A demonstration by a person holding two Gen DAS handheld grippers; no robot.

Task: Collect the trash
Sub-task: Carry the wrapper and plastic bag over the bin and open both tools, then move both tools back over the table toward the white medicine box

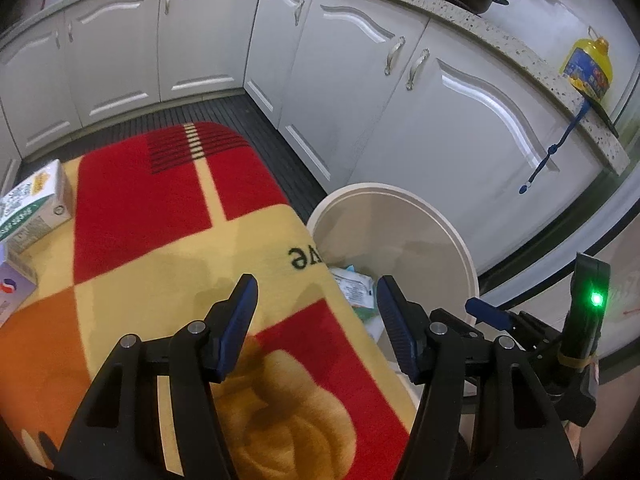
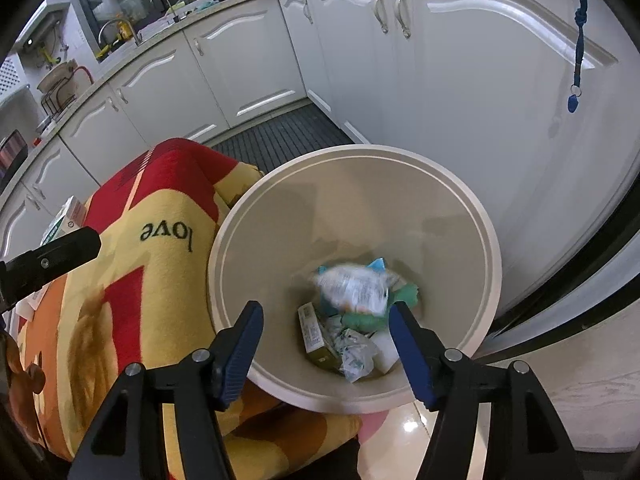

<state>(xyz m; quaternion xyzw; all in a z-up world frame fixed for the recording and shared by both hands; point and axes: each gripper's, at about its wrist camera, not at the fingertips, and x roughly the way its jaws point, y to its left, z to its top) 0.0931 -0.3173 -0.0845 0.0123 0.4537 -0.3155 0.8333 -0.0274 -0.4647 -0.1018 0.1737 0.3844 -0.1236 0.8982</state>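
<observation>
Left of the bin [image 2: 224,240] we see a red and yellow blanket [image 1: 160,240], and on its far left edge a green-and-white carton [image 1: 34,204]. Our left gripper [image 1: 316,328] hangs over the blanket beside the bin's rim, jaws spread, nothing between them. The bin stands before white cabinets [image 2: 460,100]. Inside it lies the trash [image 2: 348,320]: a small box [image 2: 312,332], crumpled wrappers [image 2: 354,354], something green, and on top a blurred white and blue packet [image 2: 352,286]. Our right gripper [image 2: 326,346] hangs over the bin's mouth, jaws spread, empty.
</observation>
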